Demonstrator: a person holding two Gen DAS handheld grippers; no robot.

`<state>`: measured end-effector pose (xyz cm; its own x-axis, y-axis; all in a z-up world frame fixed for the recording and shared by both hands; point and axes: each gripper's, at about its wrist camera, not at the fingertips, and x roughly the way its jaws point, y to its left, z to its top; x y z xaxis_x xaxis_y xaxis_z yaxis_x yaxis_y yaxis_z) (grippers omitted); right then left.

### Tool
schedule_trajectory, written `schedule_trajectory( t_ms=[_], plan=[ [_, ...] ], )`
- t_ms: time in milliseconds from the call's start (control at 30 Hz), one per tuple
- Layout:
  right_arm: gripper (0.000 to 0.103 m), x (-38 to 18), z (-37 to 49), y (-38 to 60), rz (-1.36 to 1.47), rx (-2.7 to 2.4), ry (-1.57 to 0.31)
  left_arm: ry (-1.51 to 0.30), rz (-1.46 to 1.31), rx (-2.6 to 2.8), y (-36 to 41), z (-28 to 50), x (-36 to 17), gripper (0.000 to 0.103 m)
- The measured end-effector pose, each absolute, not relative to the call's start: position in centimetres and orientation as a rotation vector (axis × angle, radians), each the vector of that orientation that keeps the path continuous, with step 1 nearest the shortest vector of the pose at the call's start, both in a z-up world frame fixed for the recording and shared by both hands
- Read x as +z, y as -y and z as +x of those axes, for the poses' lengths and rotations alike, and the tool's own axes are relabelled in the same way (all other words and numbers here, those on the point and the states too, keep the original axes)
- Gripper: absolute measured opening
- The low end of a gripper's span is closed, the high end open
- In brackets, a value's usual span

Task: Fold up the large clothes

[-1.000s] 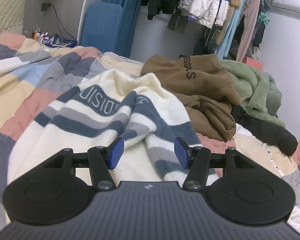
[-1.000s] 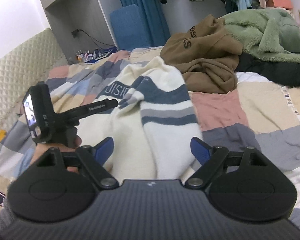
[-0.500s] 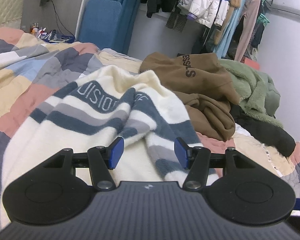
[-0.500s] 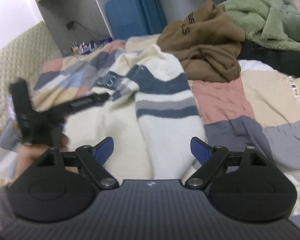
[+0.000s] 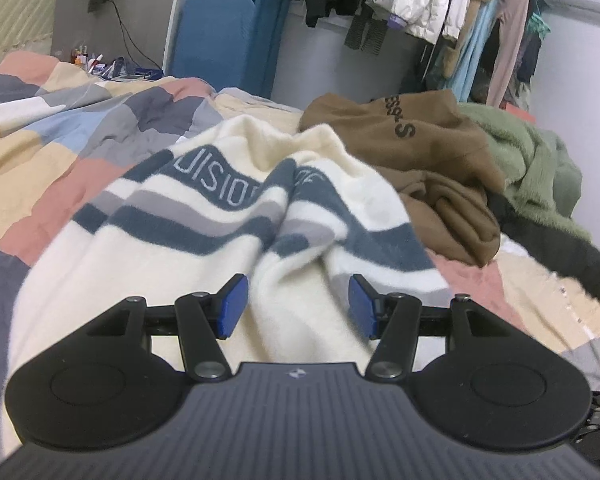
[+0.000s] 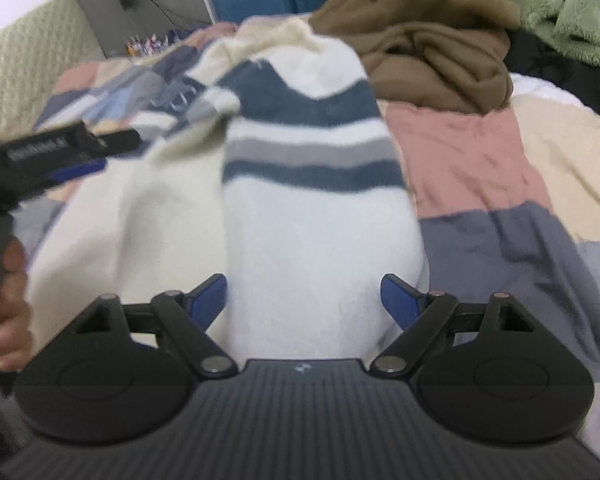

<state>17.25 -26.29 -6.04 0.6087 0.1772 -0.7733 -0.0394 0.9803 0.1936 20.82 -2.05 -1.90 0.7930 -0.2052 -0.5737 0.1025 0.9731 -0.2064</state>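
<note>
a cream sweater (image 5: pixel 204 264) with navy and grey stripes lies bunched on a patchwork quilt (image 5: pixel 40 152) covering a bed. seen from the left gripper (image 5: pixel 298 306), its blue pads stand apart over a raised fold of the sweater, gripping nothing. seen from the right gripper (image 6: pixel 303 300), its blue pads are spread wide on either side of a sleeve-like cream section near the camera, not pressing it. at the left edge of the right view, a hand (image 6: pixel 4 320) holds the other black tool. farther off, to the right, a brown hoodie (image 5: pixel 427 160) is heaped beside a green fleece (image 5: pixel 539 168) and a black garment (image 5: pixel 559 248). clothes hang on a rack (image 5: pixel 439 4) at the far wall.
</note>
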Motion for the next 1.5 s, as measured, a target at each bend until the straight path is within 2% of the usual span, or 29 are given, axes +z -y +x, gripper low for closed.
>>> schedule_trajectory(
  t_ms=[67,233,333,400,467,800,1133,1267,1500],
  plan=[
    [0.083,-7.3,17.4,26.3,0.168,0.099,-0.916,-0.639,-0.155,-0.159,2.0,20.8,-2.3,0.062],
    [0.074,-9.5,18.5,27.2,0.109,-0.023,-0.888,-0.632,-0.190,-0.142,0.8,21.3,-2.5,0.062],
    [0.062,-10.7,19.8,28.2,0.179,-0.022,-0.924,-0.625,-0.222,-0.126,0.0,21.7,-2.6,0.062],
    [0.027,-10.2,20.3,28.5,0.173,-0.033,-0.909,-0.625,-0.240,-0.110,-0.5,21.8,-2.7,0.062],
    [0.019,-9.0,20.7,29.4,0.207,-0.045,-0.898,-0.625,-0.264,-0.103,-1.1,21.8,-2.7,0.062],
    [0.017,3.6,22.8,37.3,0.000,-0.220,-0.597,-0.607,-0.326,-0.117,-1.9,21.2,-2.2,0.062],
    [0.016,11.9,33.5,48.0,-0.268,-0.500,-0.437,-0.625,-0.377,-0.196,-0.8,21.5,-2.8,0.062],
    [0.016,11.1,37.5,51.0,-0.275,-0.530,-0.451,-0.620,-0.380,-0.213,-0.3,21.5,-2.9,0.062],
    [0.017,1.4,39.3,55.1,-0.095,-0.551,-0.558,-0.654,-0.372,-0.240,1.1,22.7,-3.7,0.062]
  ],
)
